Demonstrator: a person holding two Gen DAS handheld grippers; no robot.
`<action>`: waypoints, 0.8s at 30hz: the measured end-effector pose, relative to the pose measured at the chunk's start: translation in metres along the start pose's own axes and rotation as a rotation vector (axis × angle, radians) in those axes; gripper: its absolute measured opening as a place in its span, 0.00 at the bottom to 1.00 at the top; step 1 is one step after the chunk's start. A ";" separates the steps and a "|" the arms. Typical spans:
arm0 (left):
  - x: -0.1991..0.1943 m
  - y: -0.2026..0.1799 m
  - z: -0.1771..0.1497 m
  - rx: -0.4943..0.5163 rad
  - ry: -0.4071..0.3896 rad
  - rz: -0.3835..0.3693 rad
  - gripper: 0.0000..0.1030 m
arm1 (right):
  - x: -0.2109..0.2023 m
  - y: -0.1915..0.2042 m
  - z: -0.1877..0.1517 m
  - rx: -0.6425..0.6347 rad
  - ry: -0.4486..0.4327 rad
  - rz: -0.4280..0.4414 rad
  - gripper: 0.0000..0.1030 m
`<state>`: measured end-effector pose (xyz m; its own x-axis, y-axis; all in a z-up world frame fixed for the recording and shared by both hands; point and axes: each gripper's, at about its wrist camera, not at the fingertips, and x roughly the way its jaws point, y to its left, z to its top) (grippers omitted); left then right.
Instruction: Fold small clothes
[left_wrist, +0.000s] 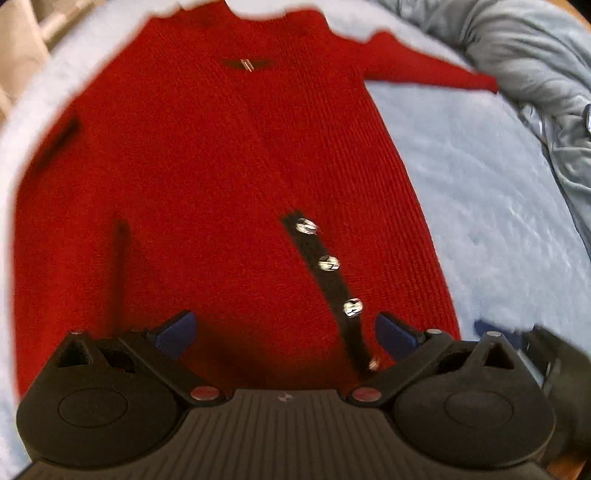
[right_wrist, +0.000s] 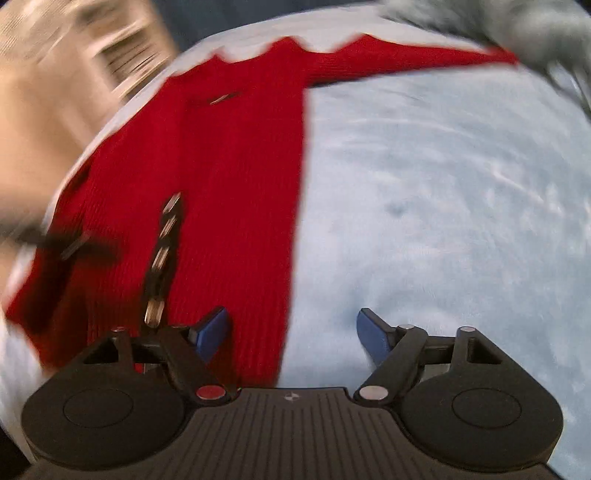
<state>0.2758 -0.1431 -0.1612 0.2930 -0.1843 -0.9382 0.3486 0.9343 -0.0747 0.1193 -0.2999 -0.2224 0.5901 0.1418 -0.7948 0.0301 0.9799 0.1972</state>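
A small red knit cardigan lies flat on a light blue blanket, with a black placket and silver buttons. One sleeve stretches to the right. My left gripper is open and empty over the cardigan's lower hem. My right gripper is open and empty, straddling the cardigan's right side edge near the hem, left finger over the knit, right finger over the blanket. The right gripper also shows at the left wrist view's lower right. The left gripper shows blurred at left in the right wrist view.
A bunched grey-blue duvet lies at the back right, past the sleeve end. Beige furniture or a wall stands beyond the blanket's left edge.
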 end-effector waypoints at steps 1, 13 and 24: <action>0.009 -0.003 0.004 -0.010 0.021 0.018 1.00 | 0.000 0.006 -0.003 -0.057 -0.013 0.001 0.80; -0.085 0.066 0.008 -0.123 -0.221 0.199 0.35 | 0.007 -0.013 -0.008 0.036 -0.107 0.071 0.83; -0.153 0.209 0.010 -0.346 -0.422 0.585 0.97 | 0.000 -0.032 0.005 0.306 -0.097 0.128 0.82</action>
<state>0.3130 0.0778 -0.0296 0.6793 0.3297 -0.6557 -0.2417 0.9441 0.2243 0.1226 -0.3324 -0.2257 0.6779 0.2328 -0.6974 0.1827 0.8654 0.4665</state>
